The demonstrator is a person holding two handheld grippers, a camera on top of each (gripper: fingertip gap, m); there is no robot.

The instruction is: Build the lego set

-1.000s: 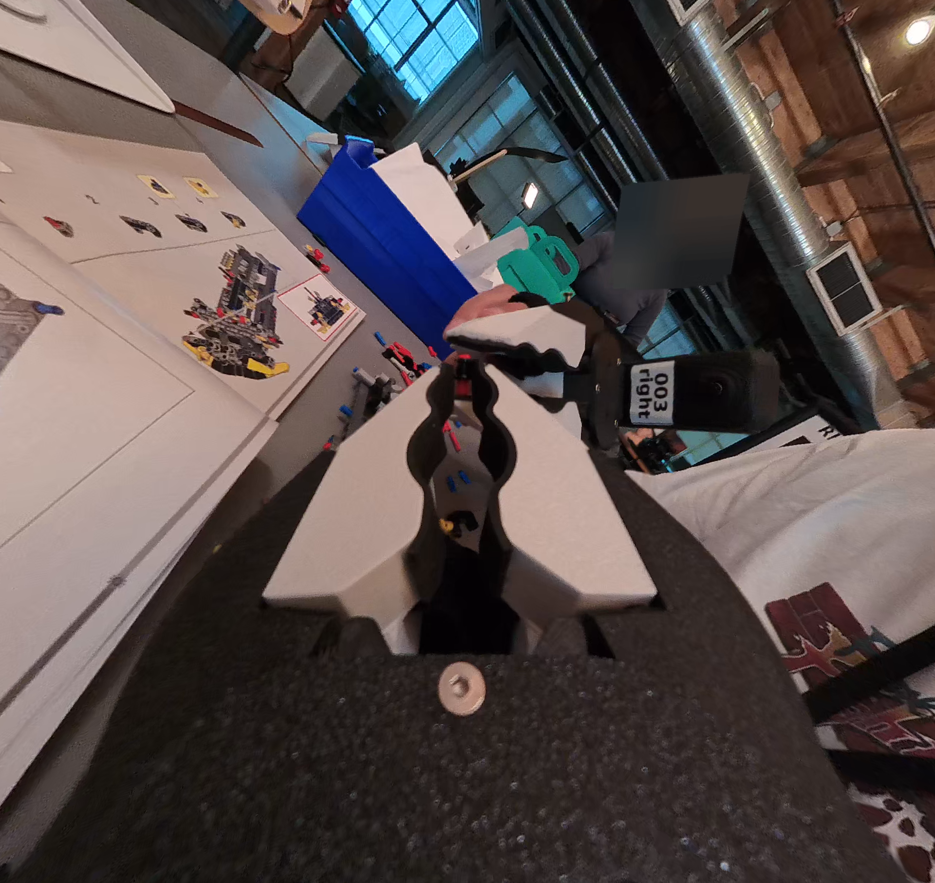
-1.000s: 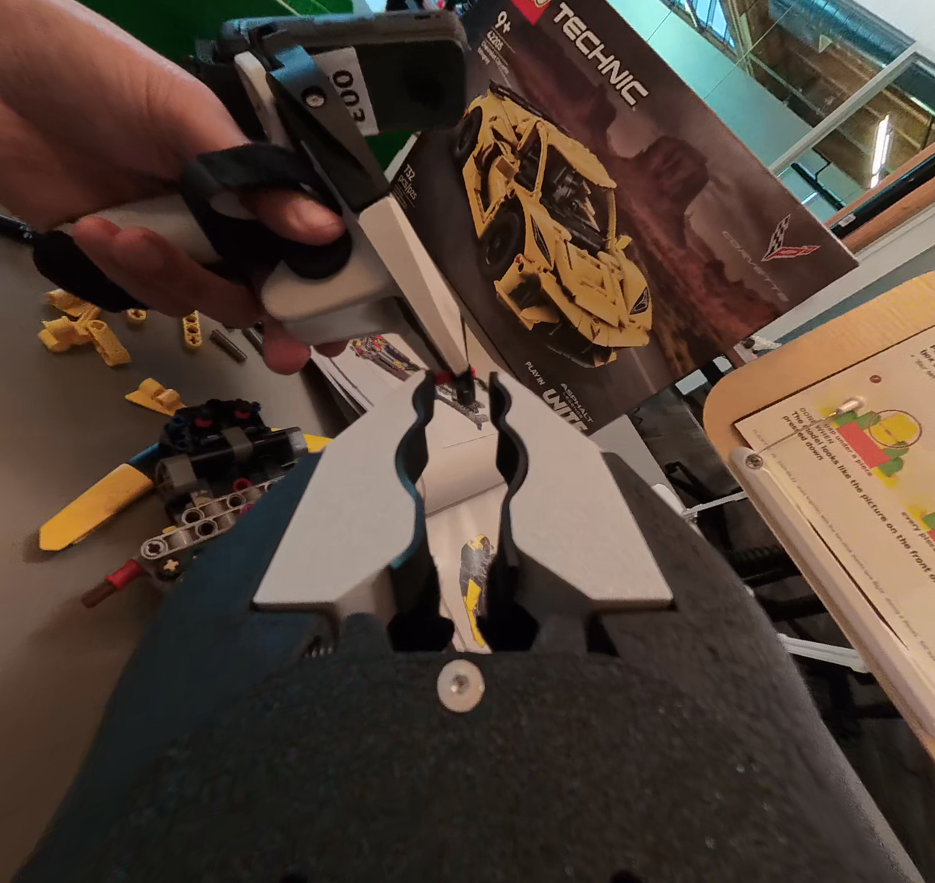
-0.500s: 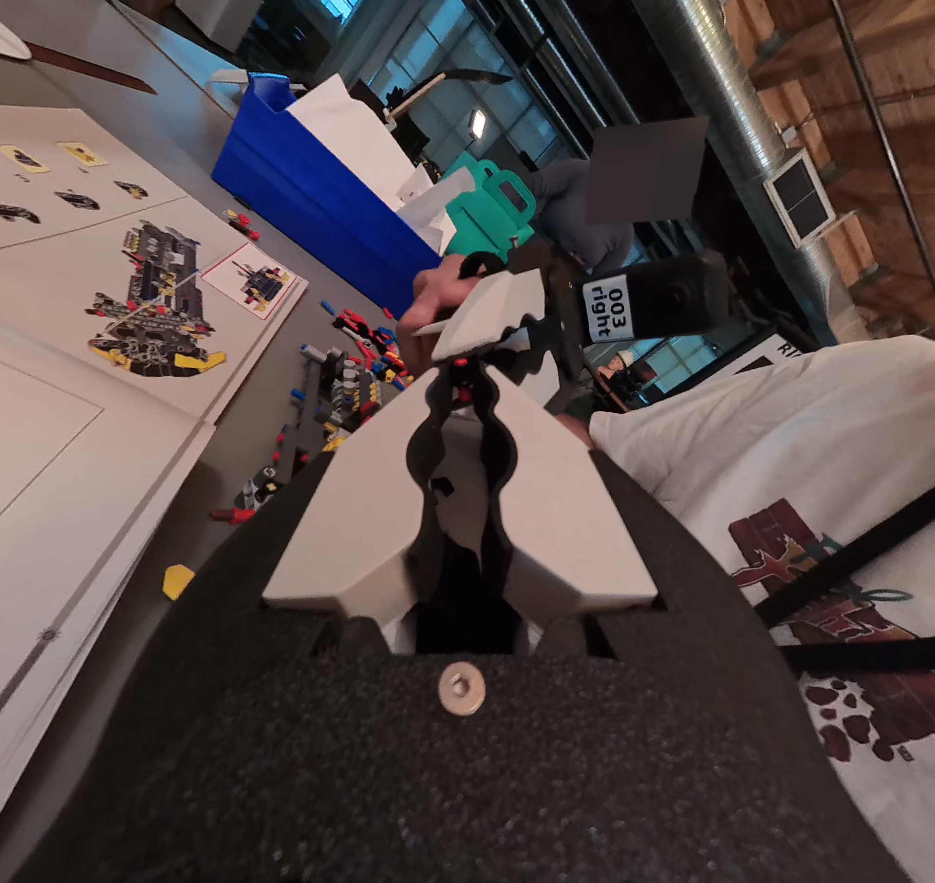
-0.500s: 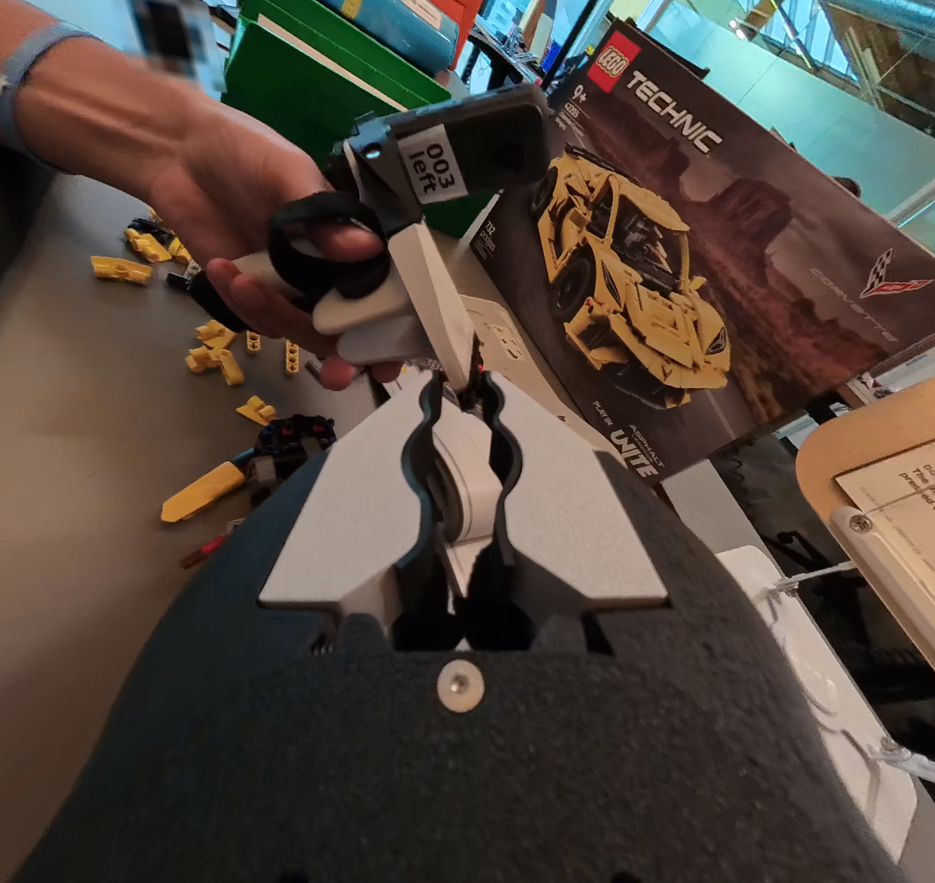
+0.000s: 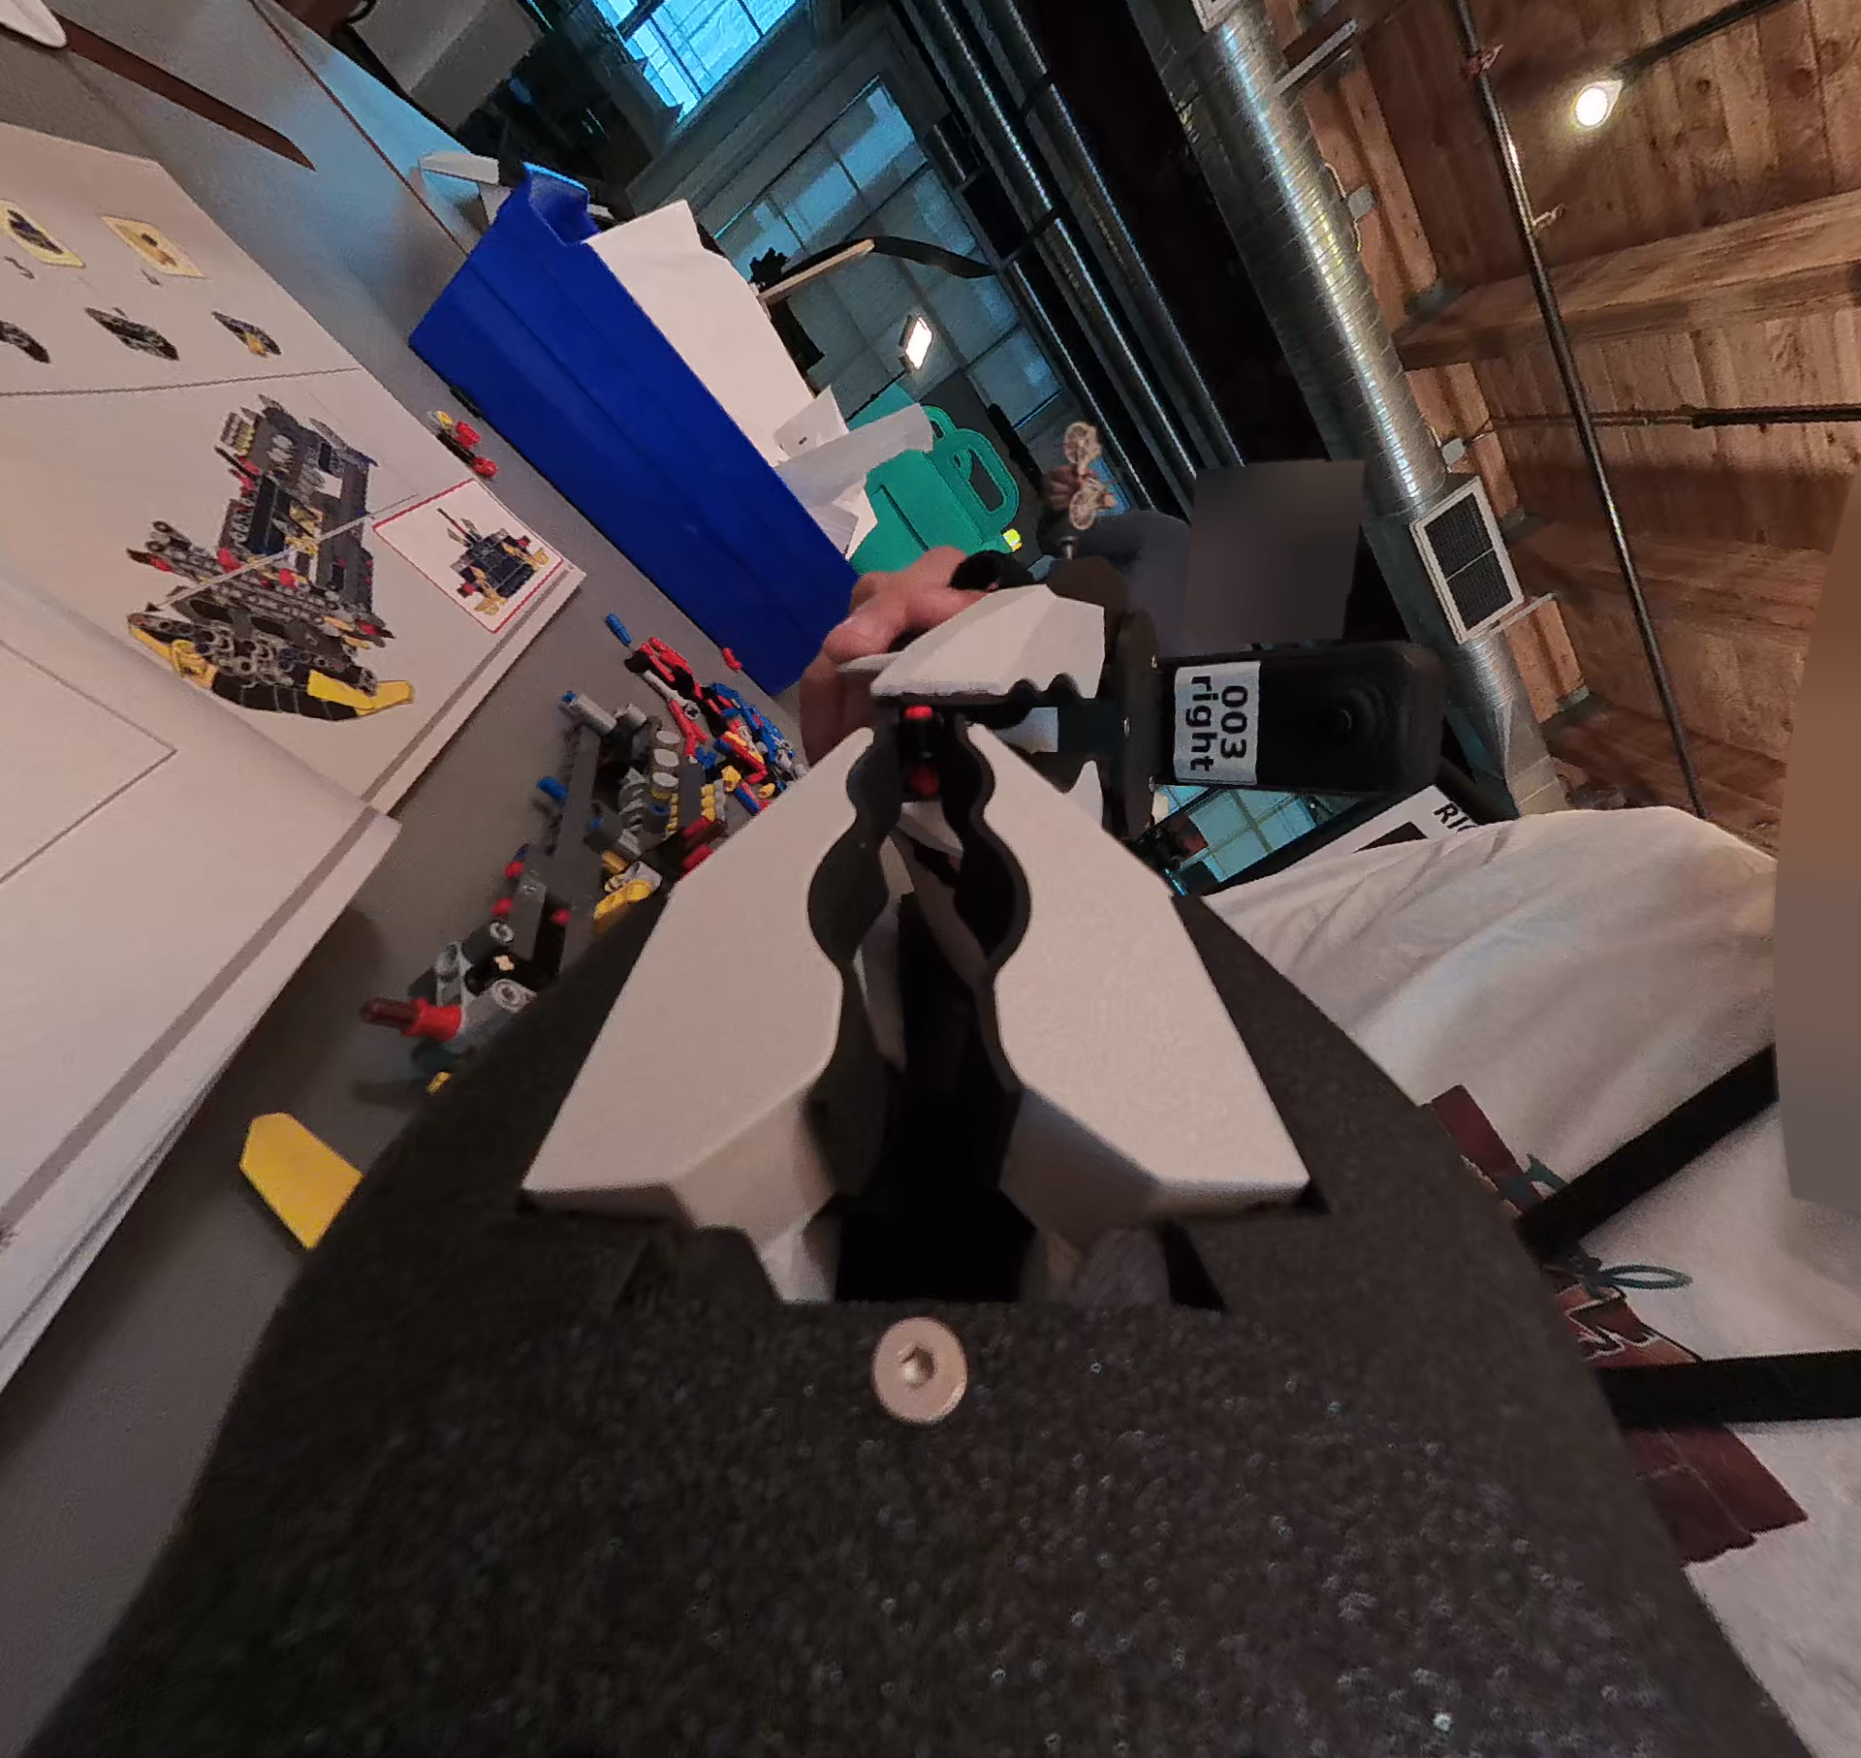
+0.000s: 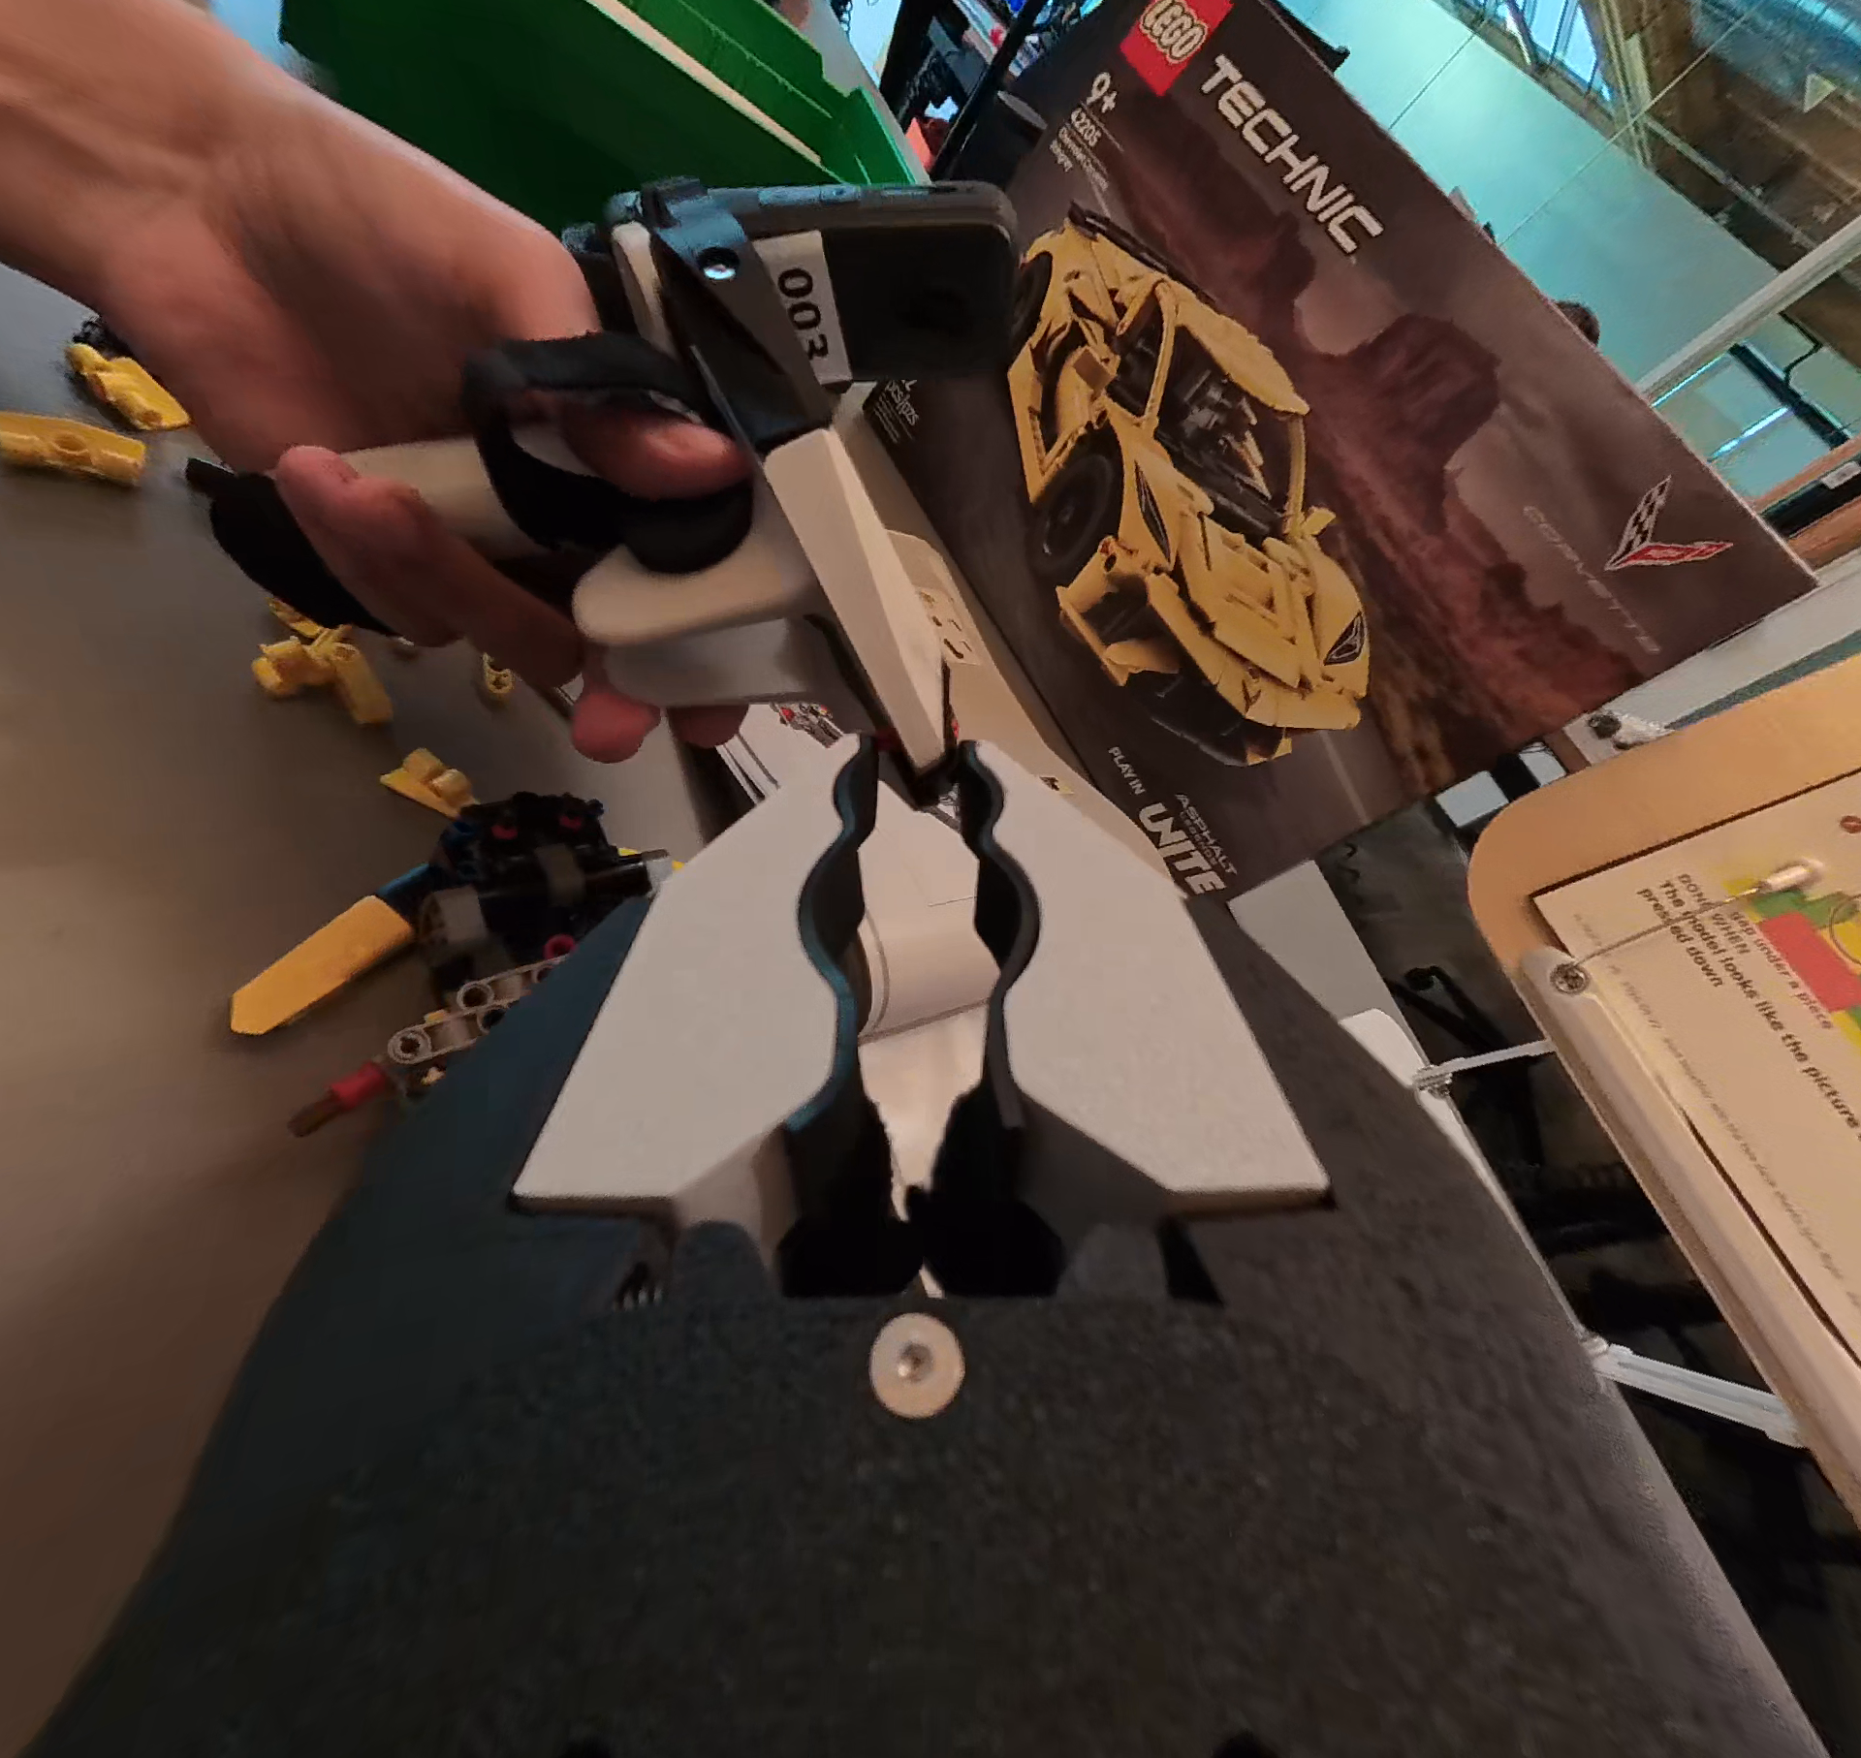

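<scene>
Grey tabletop (image 5: 473, 834) runs under a wooden ceiling with silver ducting, and on it lie an open white instruction booklet (image 5: 252, 542), a blue plastic bin (image 5: 624, 461) and a scatter of small red, blue, grey and yellow lego pieces (image 5: 685, 773). Held up above the table, the left gripper (image 5: 918, 748) has its two white fingers drawn close at the tips, pinching a small black lego piece with red pins (image 5: 916, 753). The right gripper (image 6: 914, 771) meets it tip to tip; in the right wrist view its fingertips stand close on either side of the same tiny piece (image 6: 921, 771) and the left gripper's tip, but whether they actually grip it cannot be told. A person's hand (image 6: 332, 461) holds the left gripper's white handle, with a black strap over the fingers. Behind stands the dark lego set box with a yellow car pictured on it (image 6: 1309, 461), leaning upright beside green bins (image 6: 564, 68). A partly built black and grey lego assembly with a yellow blade-shaped panel (image 6: 483, 914) rests on the table below the hand, and loose yellow pieces (image 6: 302, 673) lie near it.
</scene>
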